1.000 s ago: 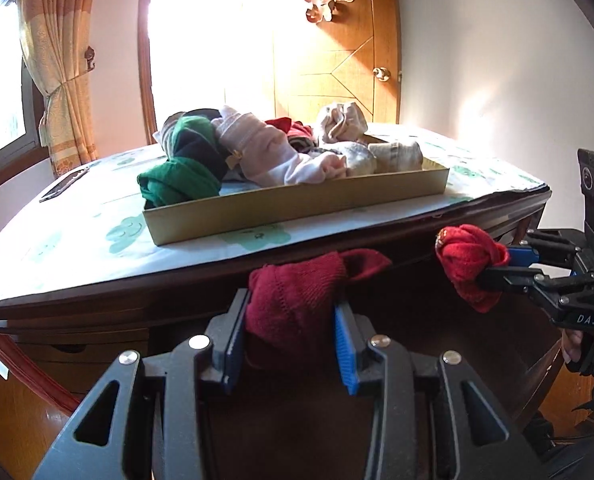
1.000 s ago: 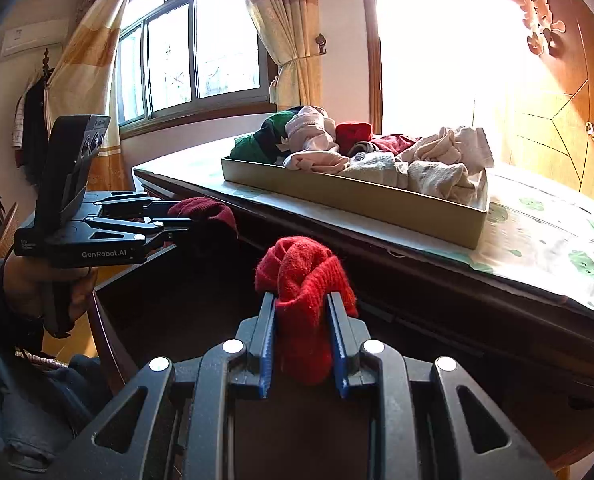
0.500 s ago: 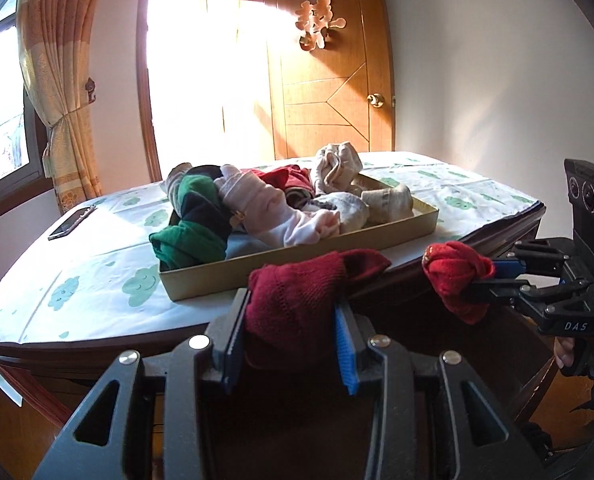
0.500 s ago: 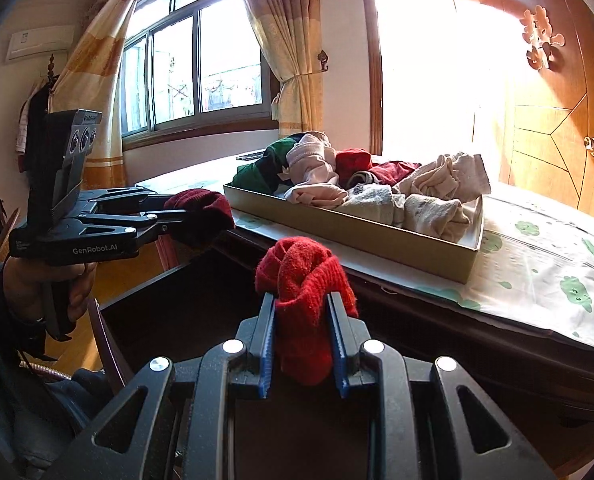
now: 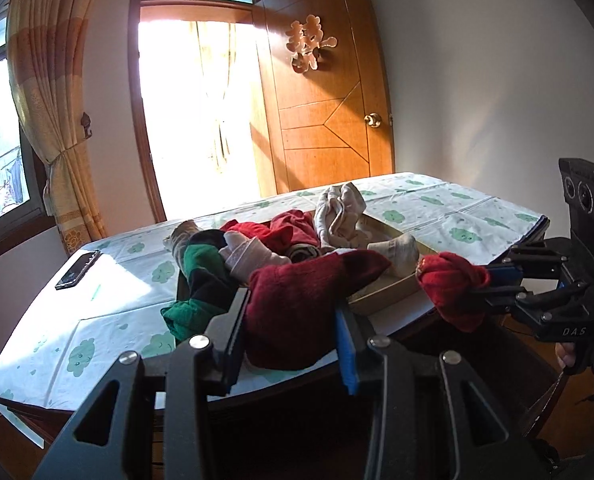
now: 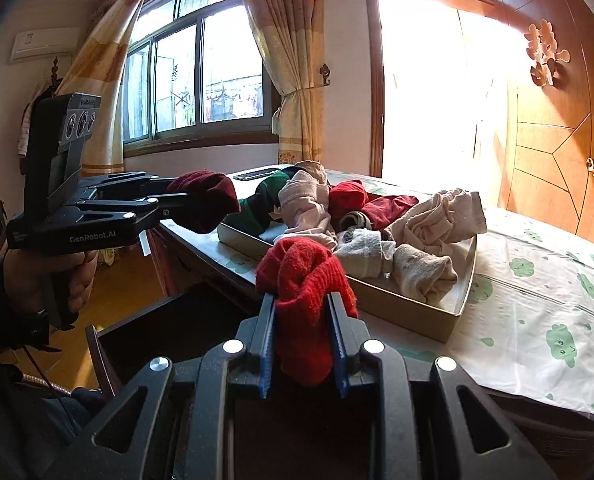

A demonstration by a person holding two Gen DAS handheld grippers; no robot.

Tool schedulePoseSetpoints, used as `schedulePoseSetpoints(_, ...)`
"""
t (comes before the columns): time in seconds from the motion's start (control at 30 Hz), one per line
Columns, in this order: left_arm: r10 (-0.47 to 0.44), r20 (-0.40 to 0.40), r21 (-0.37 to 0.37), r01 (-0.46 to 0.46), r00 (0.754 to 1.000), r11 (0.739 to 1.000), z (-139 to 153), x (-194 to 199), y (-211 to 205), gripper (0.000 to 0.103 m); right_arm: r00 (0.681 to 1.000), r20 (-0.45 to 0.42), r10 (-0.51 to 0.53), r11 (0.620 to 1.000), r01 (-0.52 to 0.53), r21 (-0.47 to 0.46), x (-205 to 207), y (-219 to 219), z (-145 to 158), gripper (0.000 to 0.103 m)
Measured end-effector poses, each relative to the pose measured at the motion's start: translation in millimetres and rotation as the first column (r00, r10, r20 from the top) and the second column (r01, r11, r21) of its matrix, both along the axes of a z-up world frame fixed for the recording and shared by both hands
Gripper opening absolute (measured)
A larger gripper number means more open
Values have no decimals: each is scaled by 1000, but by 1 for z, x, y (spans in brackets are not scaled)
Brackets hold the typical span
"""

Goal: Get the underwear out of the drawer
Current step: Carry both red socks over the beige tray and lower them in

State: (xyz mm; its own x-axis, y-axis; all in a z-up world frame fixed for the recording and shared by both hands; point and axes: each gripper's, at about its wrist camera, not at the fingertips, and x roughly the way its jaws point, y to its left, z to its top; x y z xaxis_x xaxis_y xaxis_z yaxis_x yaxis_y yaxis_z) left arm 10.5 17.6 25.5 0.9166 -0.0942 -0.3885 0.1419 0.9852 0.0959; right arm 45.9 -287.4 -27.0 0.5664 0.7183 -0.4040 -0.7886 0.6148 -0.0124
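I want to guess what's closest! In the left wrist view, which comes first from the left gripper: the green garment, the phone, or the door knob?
1. Green garment, just beyond the left gripper, in the tray's near left end.
2. Phone, far left on the tablecloth.
3. Door knob, on the wooden door behind the table.

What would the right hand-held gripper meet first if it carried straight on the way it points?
Probably the tray of clothes on the table: the right hand-held gripper, shut on a red bundle, points slightly down at its near wall, though depth is unclear.
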Motion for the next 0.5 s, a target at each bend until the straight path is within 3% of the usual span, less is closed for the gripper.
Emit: schedulePoseSetpoints(0.5,-7,18,67,6,1000,998,19,35,-12,38,1000,18,-15,999,14,29,27,3,27,26)
